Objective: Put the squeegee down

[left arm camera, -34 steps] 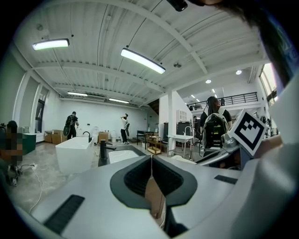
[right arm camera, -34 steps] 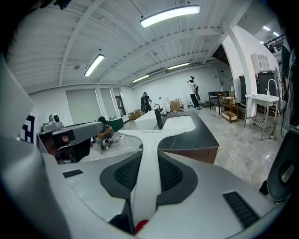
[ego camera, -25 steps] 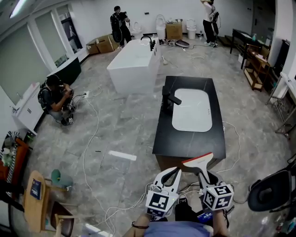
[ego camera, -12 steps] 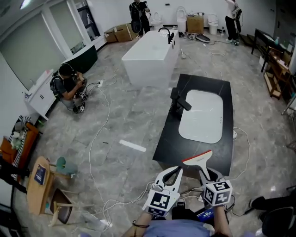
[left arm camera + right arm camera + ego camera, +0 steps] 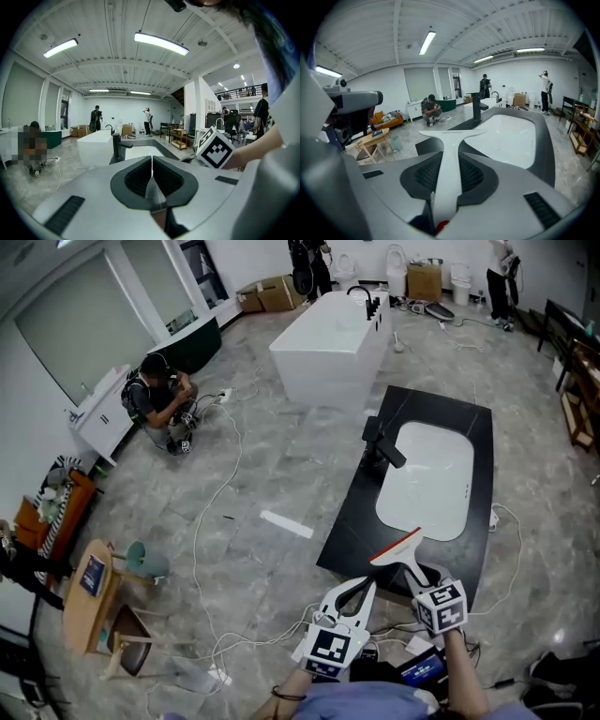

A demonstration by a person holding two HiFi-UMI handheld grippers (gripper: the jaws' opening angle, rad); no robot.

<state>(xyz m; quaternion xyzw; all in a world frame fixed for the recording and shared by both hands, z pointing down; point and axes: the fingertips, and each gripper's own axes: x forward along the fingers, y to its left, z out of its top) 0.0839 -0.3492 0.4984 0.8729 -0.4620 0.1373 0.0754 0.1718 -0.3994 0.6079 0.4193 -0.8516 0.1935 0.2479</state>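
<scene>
My right gripper (image 5: 419,575) is shut on the white handle of the squeegee (image 5: 397,548), whose red-edged blade hangs over the near end of the black counter (image 5: 347,532). In the right gripper view the squeegee (image 5: 450,154) sticks out between the jaws toward the white sink basin (image 5: 506,136) and the black tap (image 5: 476,107). My left gripper (image 5: 364,589) is beside it at the left, short of the counter's near edge. Its jaws meet with nothing between them in the left gripper view (image 5: 152,161).
A white basin (image 5: 427,479) and black tap (image 5: 382,446) sit in the counter. Cables (image 5: 202,521) trail over the floor, and a white strip (image 5: 286,524) lies left of the counter. A person (image 5: 159,399) crouches far left. A white bathtub (image 5: 328,348) stands beyond. A wooden stool (image 5: 89,601) is near left.
Both grippers have moved forward toward the counter. The squeegee blade now overlaps the counter's near end, and the right gripper has tipped down and rolled.
</scene>
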